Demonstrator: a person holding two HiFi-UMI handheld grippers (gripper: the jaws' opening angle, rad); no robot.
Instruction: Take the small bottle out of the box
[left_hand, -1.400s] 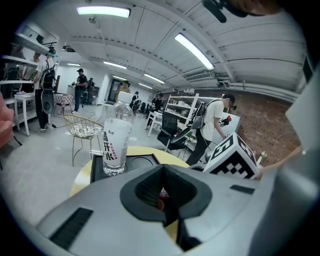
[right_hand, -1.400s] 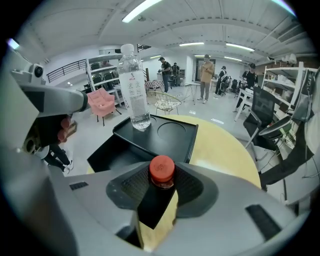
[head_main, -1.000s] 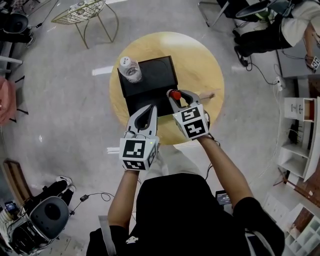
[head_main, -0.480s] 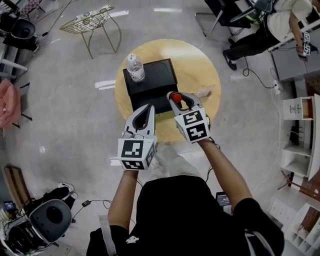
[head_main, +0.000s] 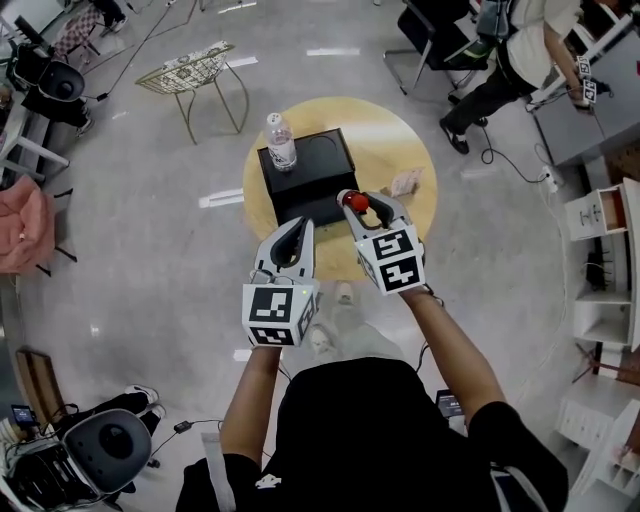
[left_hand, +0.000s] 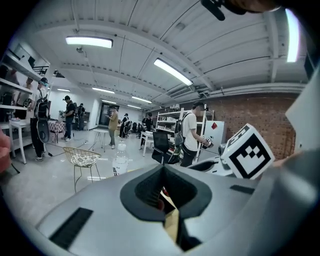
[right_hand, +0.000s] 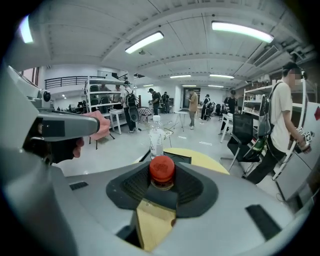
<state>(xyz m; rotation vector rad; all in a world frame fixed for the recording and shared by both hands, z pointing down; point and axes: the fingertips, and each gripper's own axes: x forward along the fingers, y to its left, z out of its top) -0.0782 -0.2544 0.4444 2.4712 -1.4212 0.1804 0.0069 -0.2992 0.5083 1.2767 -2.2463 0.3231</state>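
A small bottle with a red cap (head_main: 356, 202) is clamped between the fingers of my right gripper (head_main: 360, 204), above the near edge of the black box (head_main: 310, 175). The box rests on the round yellow table (head_main: 405, 145). The right gripper view shows the red cap (right_hand: 162, 169) sticking up between the dark pads (right_hand: 135, 185), and the body below it is hidden. My left gripper (head_main: 303, 226) hovers beside it on the left, tips together and holding nothing. In the left gripper view its fingertips (left_hand: 162, 169) meet.
A tall clear water bottle (head_main: 281, 142) stands on the box's far-left corner. A crumpled scrap (head_main: 405, 183) lies on the table at the right. A wire stool (head_main: 190, 62) stands beyond the table, and a seated person (head_main: 500, 55) is at the upper right. White shelves (head_main: 600, 260) line the right.
Both grippers have risen from the box, the right one keeping the red-capped bottle. The table and box now look smaller and farther below.
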